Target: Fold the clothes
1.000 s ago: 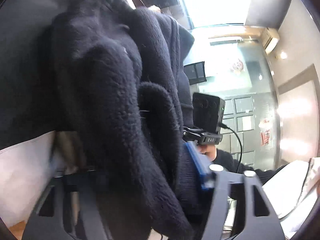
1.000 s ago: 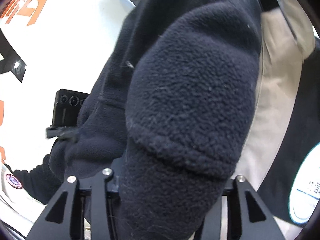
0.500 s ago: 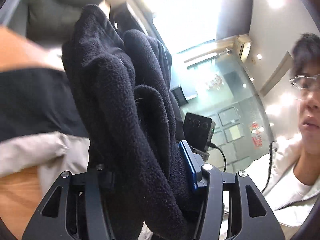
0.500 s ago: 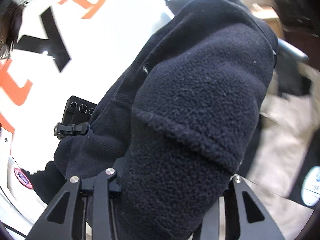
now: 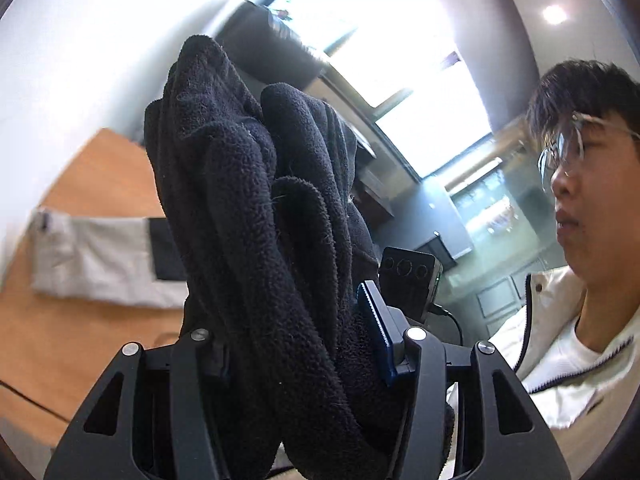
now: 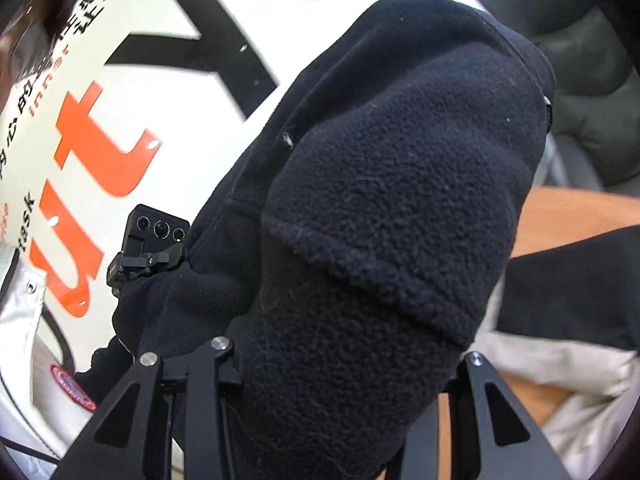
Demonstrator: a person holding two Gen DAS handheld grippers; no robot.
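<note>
A dark navy fleece garment fills the middle of the left wrist view, bunched in thick folds and lifted into the air. My left gripper is shut on it, one blue pad showing at the right. The same fleece garment blocks most of the right wrist view, a folded cuff or hem lying across it. My right gripper is shut on that cloth, its fingertips buried in the fabric. Each view shows the other gripper's camera box close beyond the fleece.
A wooden table lies below at the left with a beige and black garment spread on it. More beige cloth and black cloth lie at the right. A person in a white jacket stands close.
Both grippers have risen and tilted upward with the fleece still held. The table and beige garment have dropped lower in view, and the person's head has come into the left view.
</note>
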